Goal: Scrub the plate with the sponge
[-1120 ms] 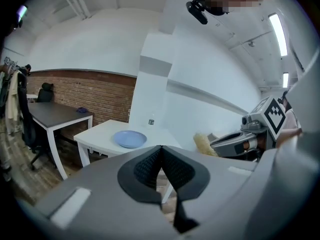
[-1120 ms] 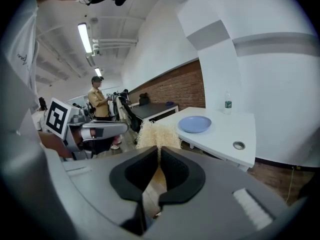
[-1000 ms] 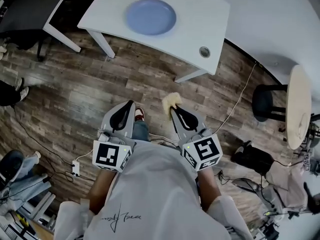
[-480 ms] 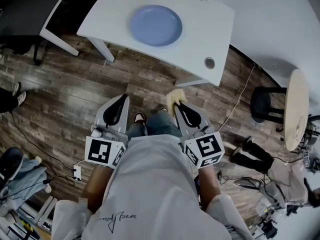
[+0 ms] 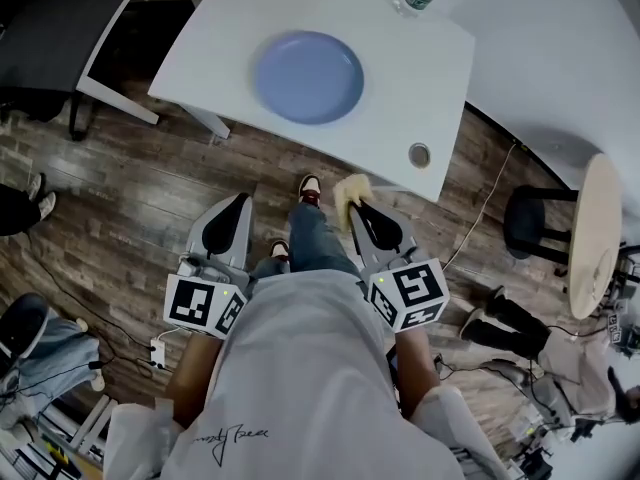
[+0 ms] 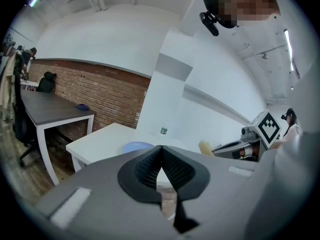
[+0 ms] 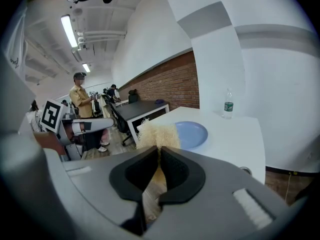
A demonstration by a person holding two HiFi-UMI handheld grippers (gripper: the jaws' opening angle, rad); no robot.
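Plate [image 5: 308, 78]: round, pale blue, shallow, with a raised rim. It lies flat and face up on the white table [image 5: 420, 68], nothing on it.

Sponge [image 5: 350, 190]: pale yellow, coarse and frayed. You have it pinched in your right gripper [image 5: 357, 205], with a ragged tuft sticking out past the tips. It sits off the table near the edge, well apart from the plate.

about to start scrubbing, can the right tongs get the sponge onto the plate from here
Probably not yet: the right tongs, shut on the sponge, hang over the floor short of the table. Nothing blocks the plate, though; a step closer should do.
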